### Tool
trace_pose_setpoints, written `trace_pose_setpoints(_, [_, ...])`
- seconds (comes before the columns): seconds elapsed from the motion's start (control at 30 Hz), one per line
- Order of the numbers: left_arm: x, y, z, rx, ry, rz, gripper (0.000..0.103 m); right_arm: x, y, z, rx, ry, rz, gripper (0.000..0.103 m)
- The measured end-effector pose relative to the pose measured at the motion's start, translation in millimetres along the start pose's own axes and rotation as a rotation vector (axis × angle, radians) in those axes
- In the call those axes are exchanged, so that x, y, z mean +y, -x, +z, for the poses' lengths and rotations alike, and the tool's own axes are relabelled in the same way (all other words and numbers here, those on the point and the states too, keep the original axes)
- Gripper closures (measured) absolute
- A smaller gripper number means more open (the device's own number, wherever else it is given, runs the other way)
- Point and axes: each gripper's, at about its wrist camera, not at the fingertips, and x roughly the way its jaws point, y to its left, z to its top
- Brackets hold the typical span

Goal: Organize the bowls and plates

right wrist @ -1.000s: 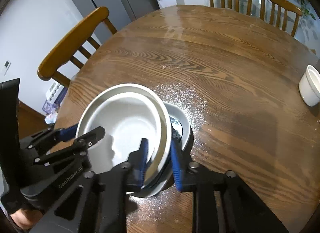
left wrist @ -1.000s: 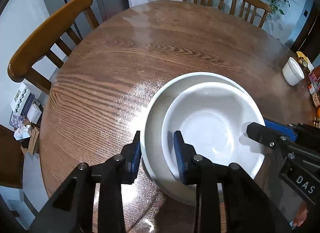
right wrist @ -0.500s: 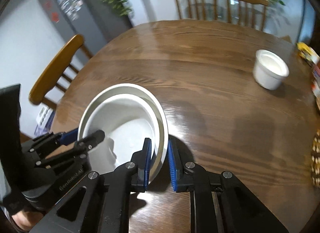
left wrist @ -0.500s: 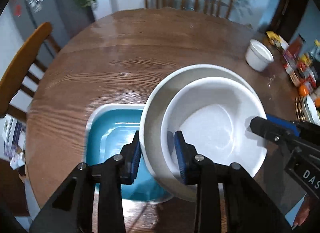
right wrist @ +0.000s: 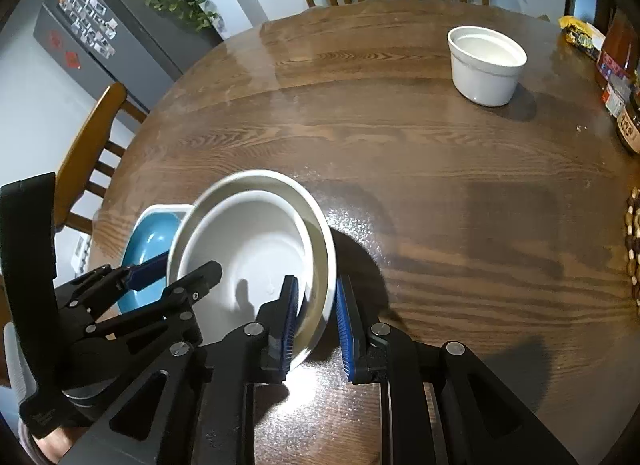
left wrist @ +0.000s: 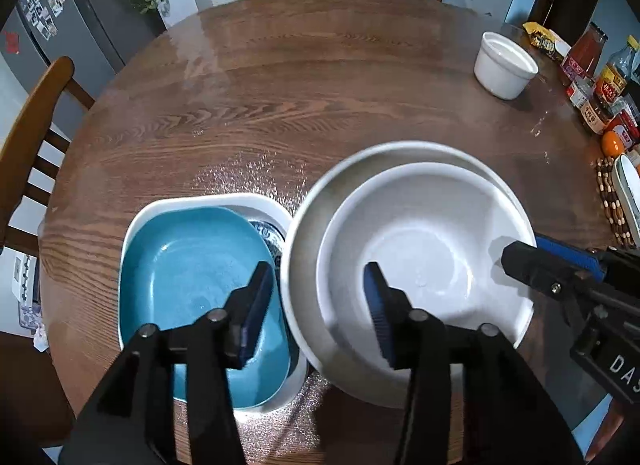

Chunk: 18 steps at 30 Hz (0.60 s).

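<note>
White: 2 nested bowls (right wrist: 256,249) gripped by right gripper (right wrist: 316,325) jaws; left gripper (left wrist: 316,305) jaws just opened.

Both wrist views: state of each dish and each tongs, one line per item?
left tongs: jaws just opened, straddling the stack's rim, pads clear of it
right tongs: shut on the stack's rim
white bowl stack: two nested, held by the right tongs
blue dish: nested in a white dish, on the table
ramekin: upright, apart
</note>
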Motion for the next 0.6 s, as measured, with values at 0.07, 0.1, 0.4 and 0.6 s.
trace_pose_setpoints(0.07, [-2, 9, 1, -0.024, 0.007, 0.004, 0.047, 1, 6, -1, -0.017, 0.017, -0.007, 0.083])
trace_pose_setpoints(0.1, [-3, 15, 2, -0.037, 0.009, 0.008, 0.045, 0, 11, -2, -0.029, 0.021, -0.009, 0.082])
trace_pose_setpoints(0.4, [-31, 69, 7, -0.145, -0.018, -0.011, 0.025, -14, 76, -1, -0.149, 0.058, -0.007, 0.081])
trace_pose_setpoints(0.6, [-67, 104, 15, -0.234, -0.082, -0.044, 0.024, -33, 124, 4, -0.243, 0.060, -0.050, 0.071])
